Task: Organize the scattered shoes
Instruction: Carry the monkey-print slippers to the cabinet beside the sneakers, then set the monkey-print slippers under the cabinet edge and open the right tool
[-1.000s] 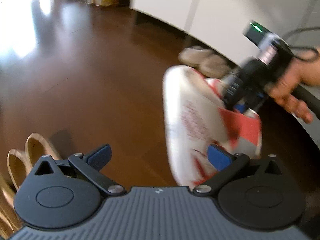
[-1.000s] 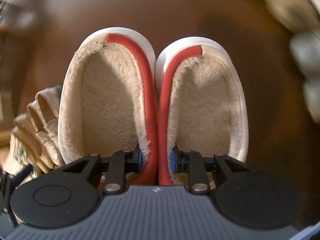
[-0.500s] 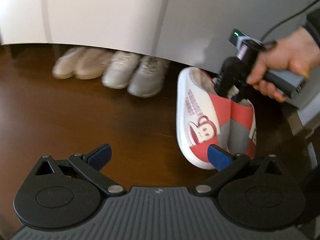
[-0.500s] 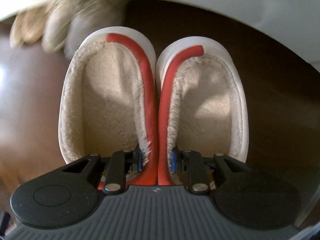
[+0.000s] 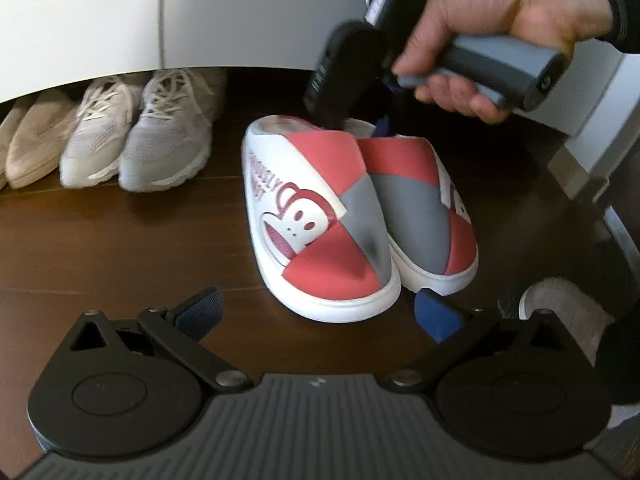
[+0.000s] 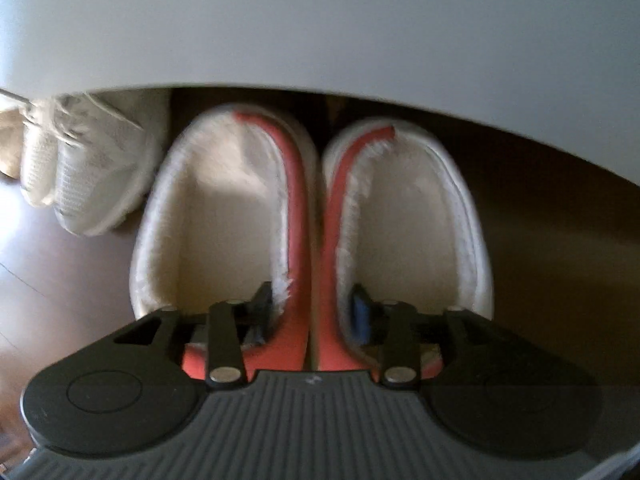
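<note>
Right gripper (image 6: pixel 312 312) fingers pinch the inner walls of both slippers (image 5: pixel 320 220), which rest on the floor (image 5: pixel 120 248) ahead of the spread, empty left gripper (image 5: pixel 318 312), beside sneakers (image 5: pixel 160 132).

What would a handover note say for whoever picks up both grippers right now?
Right gripper: shut on the slippers, one finger inside each, pinching their inner walls together.
Left gripper: open, holding nothing, just in front of the slipper toes.
Slippers appear down on the wooden floor, heels toward the white cabinet, beside the grey sneakers lined under its edge.
Left: release, withdraw, check alignment with the row. Other stray shoes are not in view.
</note>
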{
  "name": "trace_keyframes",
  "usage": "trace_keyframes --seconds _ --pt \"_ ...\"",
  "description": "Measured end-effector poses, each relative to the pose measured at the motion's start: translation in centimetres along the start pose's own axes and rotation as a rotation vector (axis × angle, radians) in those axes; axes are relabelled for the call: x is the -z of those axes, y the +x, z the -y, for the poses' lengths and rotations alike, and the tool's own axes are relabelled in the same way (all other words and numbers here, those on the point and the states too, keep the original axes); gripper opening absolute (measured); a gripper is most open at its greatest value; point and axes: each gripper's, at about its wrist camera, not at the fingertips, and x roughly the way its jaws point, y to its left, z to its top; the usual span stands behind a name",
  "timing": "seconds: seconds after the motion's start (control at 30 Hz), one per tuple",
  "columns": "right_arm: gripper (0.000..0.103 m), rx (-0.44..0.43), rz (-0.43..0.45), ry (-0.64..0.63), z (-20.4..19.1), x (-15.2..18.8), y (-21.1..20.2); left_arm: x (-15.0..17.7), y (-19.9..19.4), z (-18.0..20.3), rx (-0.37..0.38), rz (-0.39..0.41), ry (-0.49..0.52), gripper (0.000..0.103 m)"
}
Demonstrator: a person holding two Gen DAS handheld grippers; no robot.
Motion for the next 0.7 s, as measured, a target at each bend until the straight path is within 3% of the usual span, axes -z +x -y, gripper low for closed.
trace_keyframes --seconds 0.1,0.2,0.27,0.63,0.7 --pt "0.047 -0.065 0.039 -0.019 1.2 0.4 -1.6 0.3 1.0 0.2 0.001 -0.005 0.057 0.103" --pt "0.048 -0.168 0.124 -0.125 2.9 1.9 -4.8 0.5 2.3 0.4 -0.006 -0.012 0.073 0.103" --pt "0.072 -0.188 0.125 -0.190 3.8 4.1 -5.6 0.5 3.1 0.8 -0.003 -0.012 0.080 0.103" --pt "0.073 -0.285 0.117 -0.542 9.2 16.5 -9.1 -0.6 7.7 3.0 -0.094 -0.027 0.211 0.103" --pt "0.073 -0.258 0.120 -0.605 9.1 17.5 -8.4 -1.0 8.4 3.1 -0.112 -0.027 0.246 0.103"
